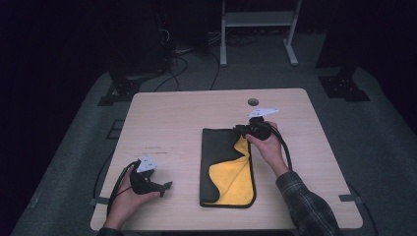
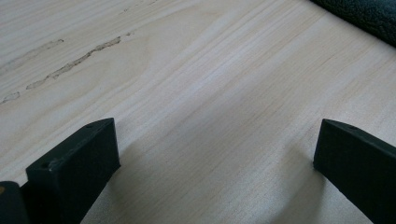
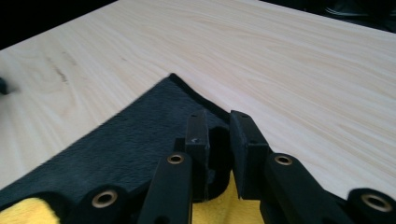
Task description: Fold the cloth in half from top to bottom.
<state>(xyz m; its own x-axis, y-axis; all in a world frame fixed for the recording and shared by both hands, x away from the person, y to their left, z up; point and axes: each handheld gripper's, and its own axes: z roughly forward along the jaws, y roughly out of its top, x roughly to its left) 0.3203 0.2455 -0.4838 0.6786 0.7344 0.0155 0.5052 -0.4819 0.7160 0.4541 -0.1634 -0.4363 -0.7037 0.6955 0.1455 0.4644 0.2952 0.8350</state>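
Item 1. Pale wooden table point(image 1: 162, 123), rectangular, with a round cable hole near its far edge and a few faint scuff marks on the left half.

Item 2. Black-and-yellow microfibre cloth point(image 1: 223, 172), lying flat at the middle of the table, a little to the right. It forms a tall rectangle, black side up along its left half, with the right portion turned over to show the yellow face.

Item 3. Right gripper point(image 3: 219, 140), black, two-jawed, held at the cloth's far right corner. The jaws are drawn close together, pinching a fold of the cloth's edge; black pile lies to one side of them and yellow shows beneath.

Item 4. Left gripper point(image 1: 164, 187), black, resting low on bare wood near the table's left front, well apart from the cloth. Its jaws stand spread wide with nothing between them.

Condition notes, by judgement. The work in hand looks like folding the cloth by its pinched corner. Risks:
- The pinch appears to catch only a narrow strip of edge, so a quick pull could slide the fabric free.
- With the left gripper away, nothing pins the near end, and the whole cloth may drag across the smooth wood rather than fold.
- An uneven carry would leave the edges misaligned and the yellow face showing crookedly.
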